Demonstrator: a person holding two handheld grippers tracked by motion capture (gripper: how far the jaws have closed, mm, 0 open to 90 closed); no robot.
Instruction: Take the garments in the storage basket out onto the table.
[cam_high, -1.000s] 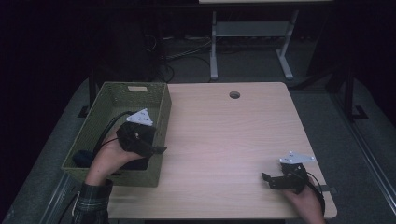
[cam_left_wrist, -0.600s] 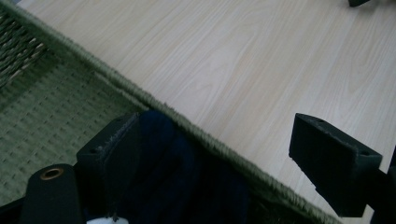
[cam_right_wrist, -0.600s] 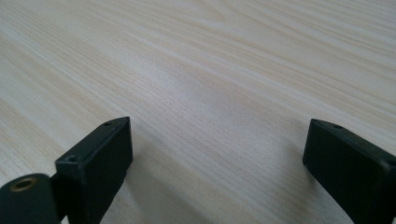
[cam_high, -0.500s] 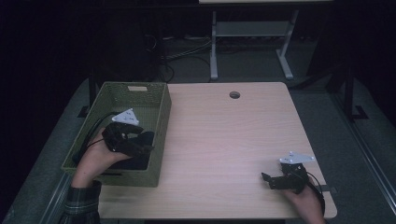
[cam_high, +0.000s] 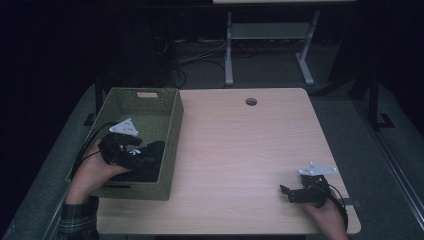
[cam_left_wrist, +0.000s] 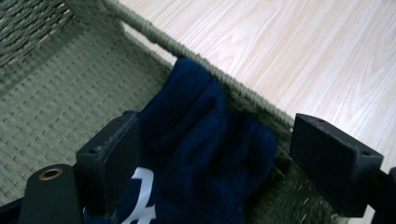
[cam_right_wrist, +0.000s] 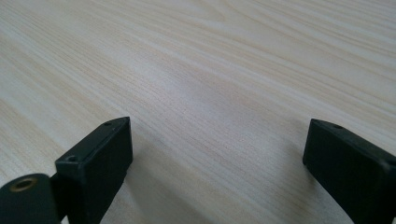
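A dark navy knitted cloth (cam_left_wrist: 201, 154) with a white print lies inside the green woven basket (cam_high: 172, 125), heaped against its right wall. My left gripper (cam_high: 141, 159) is lowered into the basket, and its jaws stand wide open on either side of the cloth (cam_high: 151, 150) without closing on it. In the left gripper view the left gripper (cam_left_wrist: 215, 130) has cloth between its pads. My right gripper (cam_high: 287, 194) rests low at the table's front right corner. It is open, and the right gripper (cam_right_wrist: 215, 135) has bare wood between its jaws.
The basket sits at the left edge of the light wooden table (cam_high: 240, 150), which has a cable hole (cam_high: 251, 101) near its far edge. A metal stand (cam_high: 270, 45) and cables lie on the dark floor beyond.
My left gripper has moved left and down, from above the basket's right wall into the basket over the navy cloth. The right gripper has stayed still.
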